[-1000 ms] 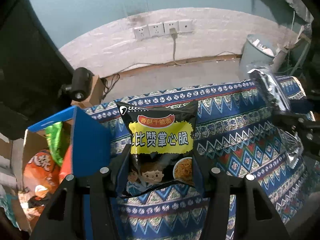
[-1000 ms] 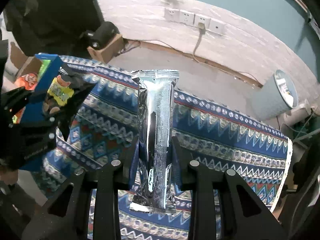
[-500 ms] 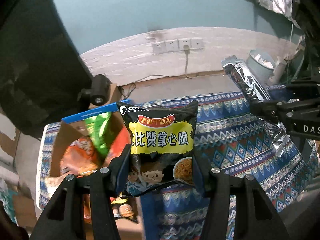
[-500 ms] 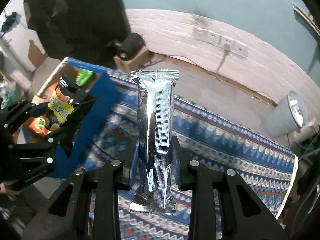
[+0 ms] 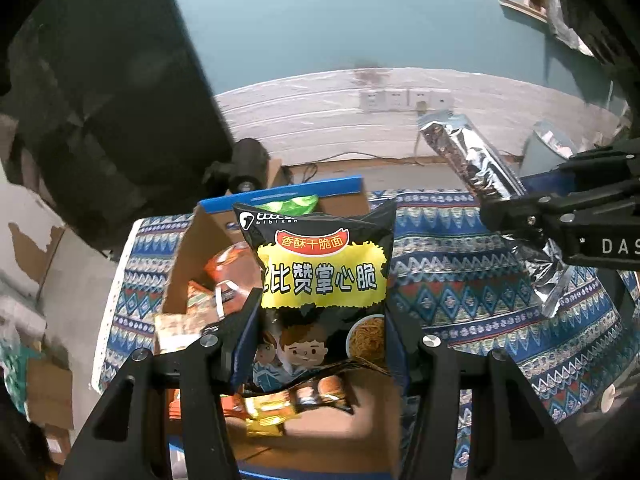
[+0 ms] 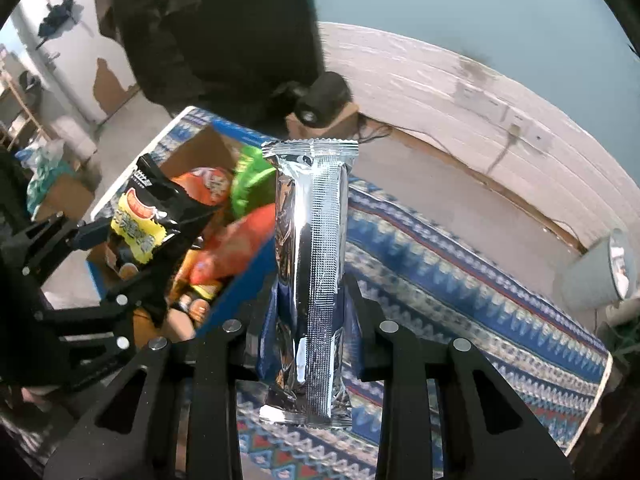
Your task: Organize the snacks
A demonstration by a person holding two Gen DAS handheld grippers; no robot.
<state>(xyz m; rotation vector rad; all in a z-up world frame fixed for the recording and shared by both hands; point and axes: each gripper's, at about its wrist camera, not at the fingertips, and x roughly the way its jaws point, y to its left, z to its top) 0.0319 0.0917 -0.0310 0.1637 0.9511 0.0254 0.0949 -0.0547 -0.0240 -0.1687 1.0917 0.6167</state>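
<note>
My left gripper (image 5: 320,344) is shut on a black and yellow noodle snack bag (image 5: 320,280) and holds it upright over the open cardboard box (image 5: 180,264) with a blue rim. The bag also shows in the right wrist view (image 6: 148,216). My right gripper (image 6: 312,320) is shut on a long silver foil packet (image 6: 312,264), held upright just right of the box (image 6: 240,276). The packet shows in the left wrist view (image 5: 480,168) at the right. The box holds several orange, green and gold snack packs (image 6: 224,248).
A blue patterned cloth (image 6: 460,280) covers the table under both grippers. A grey bin (image 6: 596,276) stands on the floor at the far right. A black device on a small brown box (image 5: 248,164) sits behind the snack box. Wall sockets (image 5: 404,100) are on the far wall.
Both grippers moved left with their packs. The left one went from above the cloth to above the open box. The right one came up beside the box.
</note>
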